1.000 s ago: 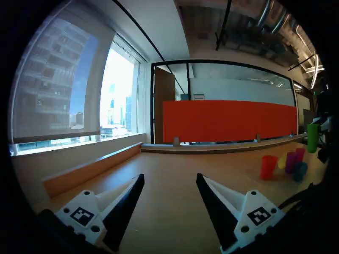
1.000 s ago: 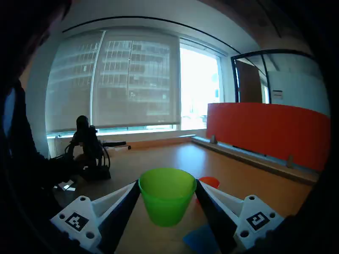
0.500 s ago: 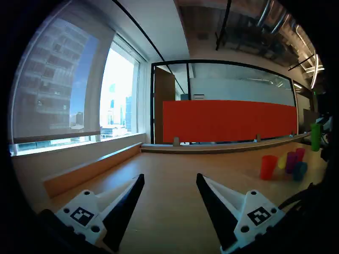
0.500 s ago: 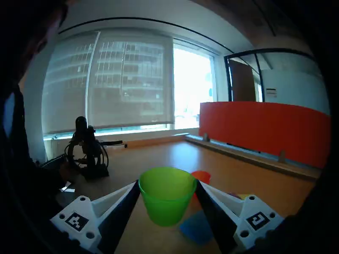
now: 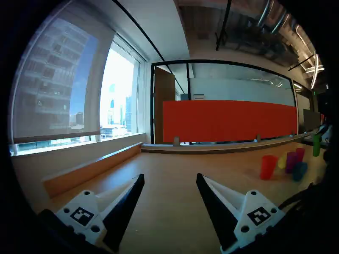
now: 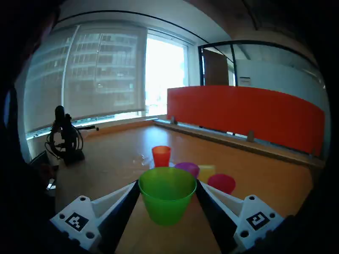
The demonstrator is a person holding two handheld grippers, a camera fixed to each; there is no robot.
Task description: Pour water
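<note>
My right gripper (image 6: pixel 167 183) is shut on a green cup (image 6: pixel 167 202), held upright above the wooden table (image 6: pixel 118 156). Just beyond it stand a red cup (image 6: pixel 161 155), a purple cup (image 6: pixel 187 169), a yellow cup (image 6: pixel 206 172) and a pink cup (image 6: pixel 223 183). My left gripper (image 5: pixel 169 190) is open and low over the table (image 5: pixel 178 169), with nothing between its fingers. Far to its right I see the red cup (image 5: pixel 268 167), the yellow cup (image 5: pixel 282 162), the purple cup (image 5: pixel 290 161), the pink cup (image 5: pixel 300 153), a blue cup (image 5: pixel 299 171) and the green cup (image 5: pixel 316 144) raised behind them.
An orange partition (image 6: pixel 250 114) runs along the table's far edge. A black device with cables (image 6: pixel 65 137) stands on the table to the left by the window ledge. A person's dark sleeve (image 6: pixel 17 178) fills the left edge.
My right gripper has swung with the green cup, bringing the group of cups into view in front of it. From the left gripper, the green cup has drifted right and farther off. The left gripper is still.
</note>
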